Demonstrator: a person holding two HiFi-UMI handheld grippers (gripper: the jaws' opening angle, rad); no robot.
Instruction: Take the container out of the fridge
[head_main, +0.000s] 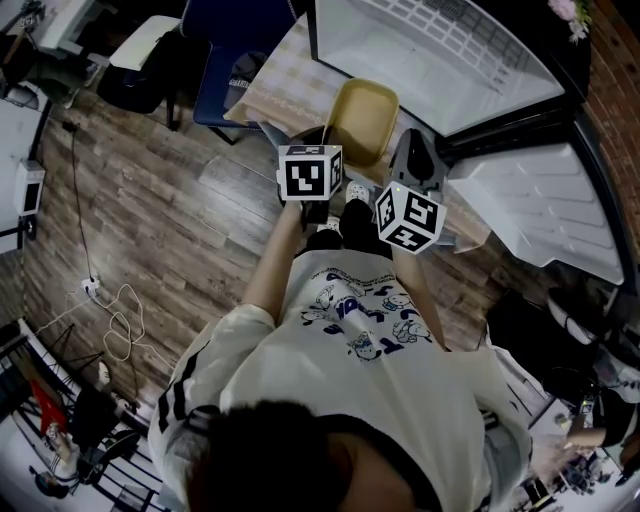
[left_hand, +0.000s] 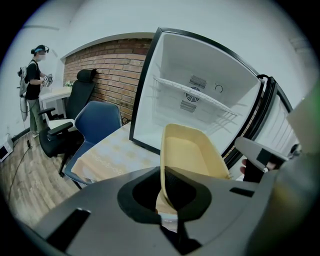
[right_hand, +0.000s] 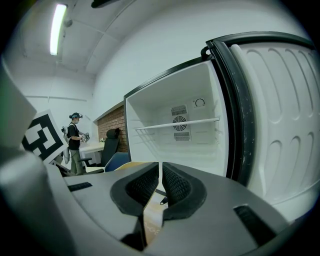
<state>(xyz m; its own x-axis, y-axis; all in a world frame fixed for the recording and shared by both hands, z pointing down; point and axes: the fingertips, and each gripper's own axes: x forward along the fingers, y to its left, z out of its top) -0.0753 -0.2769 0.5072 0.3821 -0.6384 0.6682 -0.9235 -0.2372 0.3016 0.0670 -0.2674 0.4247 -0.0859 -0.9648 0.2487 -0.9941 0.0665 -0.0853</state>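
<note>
A pale yellow container (head_main: 365, 118) hangs over the cloth-covered table (head_main: 278, 85), just outside the open fridge (head_main: 430, 50). My left gripper (head_main: 322, 142) is shut on the container's near left wall. In the left gripper view that wall of the container (left_hand: 187, 150) runs between the pads of the left gripper (left_hand: 165, 194), and the trough points at the fridge (left_hand: 200, 75), whose interior looks bare. My right gripper (head_main: 415, 152) is beside the container's right side, apart from it. In its own view the right gripper (right_hand: 160, 187) has its jaws pressed together on nothing.
The fridge door (right_hand: 280, 125) stands open on the right. A wire shelf (left_hand: 195, 96) crosses the fridge. A blue chair (left_hand: 97, 125) and a black office chair (left_hand: 75, 100) stand left of the table (left_hand: 117, 150). A person (left_hand: 32, 85) stands far left. Cables (head_main: 115, 325) lie on the wood floor.
</note>
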